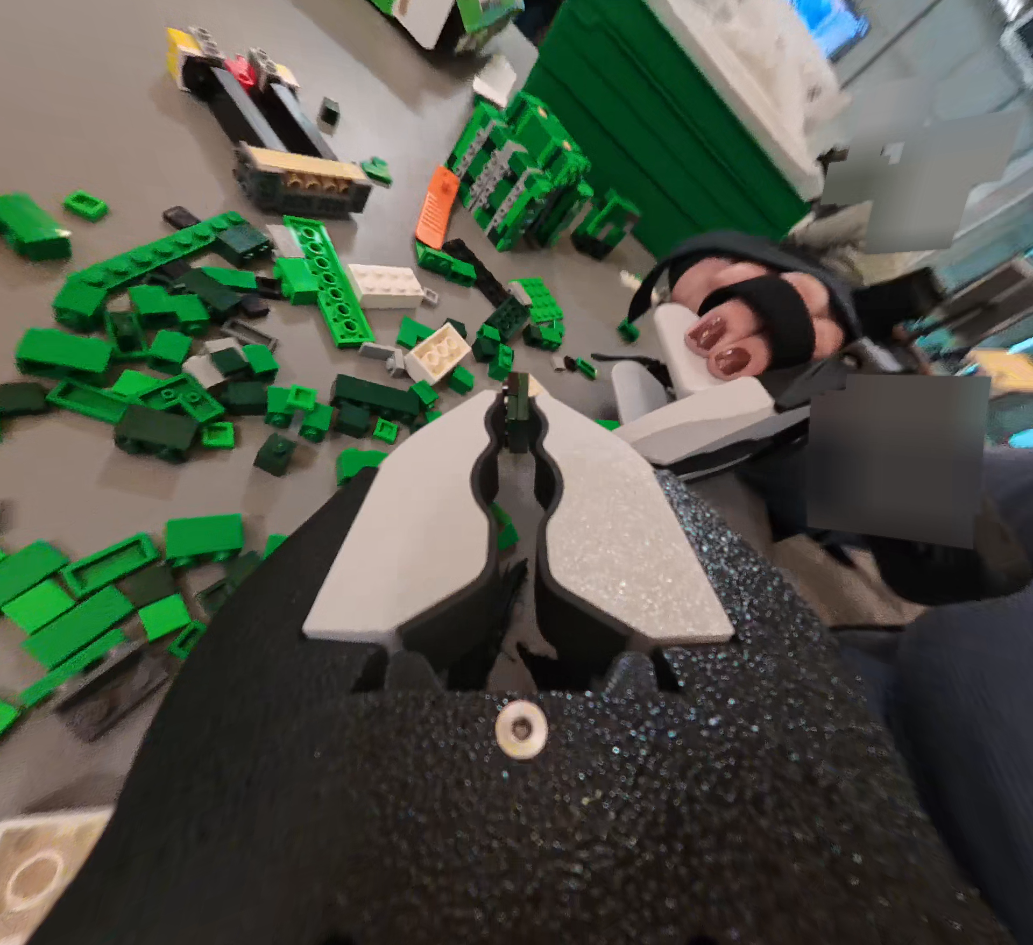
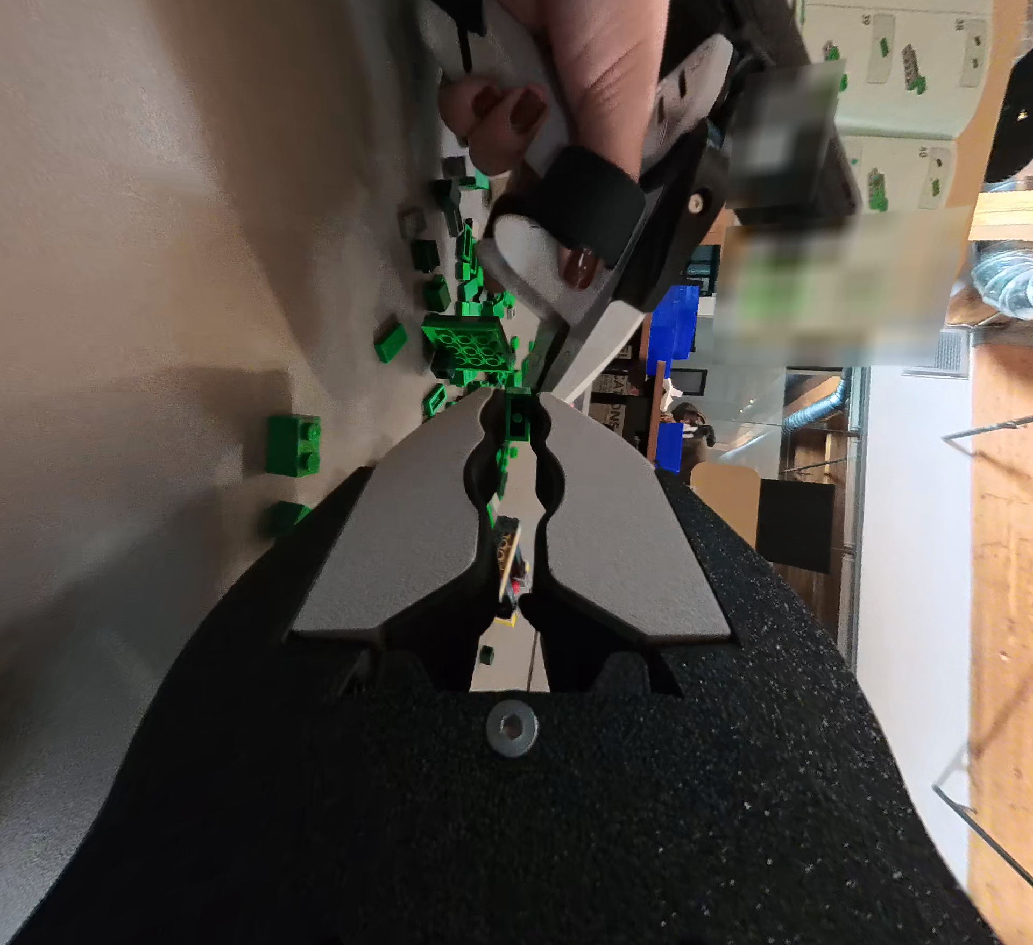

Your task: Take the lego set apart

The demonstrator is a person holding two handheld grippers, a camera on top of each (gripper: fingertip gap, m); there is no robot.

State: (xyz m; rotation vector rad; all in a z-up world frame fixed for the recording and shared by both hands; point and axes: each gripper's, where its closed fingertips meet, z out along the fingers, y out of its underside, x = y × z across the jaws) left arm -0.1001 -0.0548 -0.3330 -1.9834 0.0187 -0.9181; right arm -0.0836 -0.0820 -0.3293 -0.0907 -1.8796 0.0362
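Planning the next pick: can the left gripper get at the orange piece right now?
Probably not yet. The left gripper is shut on a small dark green brick, so it's occupied. The orange piece itself lies open on the table, with nothing on top of it.

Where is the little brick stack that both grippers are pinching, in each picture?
Left wrist view: the brick stack sits at the centre, dark green, clamped at the left gripper tips.
Right wrist view: the same stack sits at the centre, brighter green, clamped at the right gripper tips.
Shared landmark: the black, red and yellow model, top left in the left view, shows between the fingers in the right.
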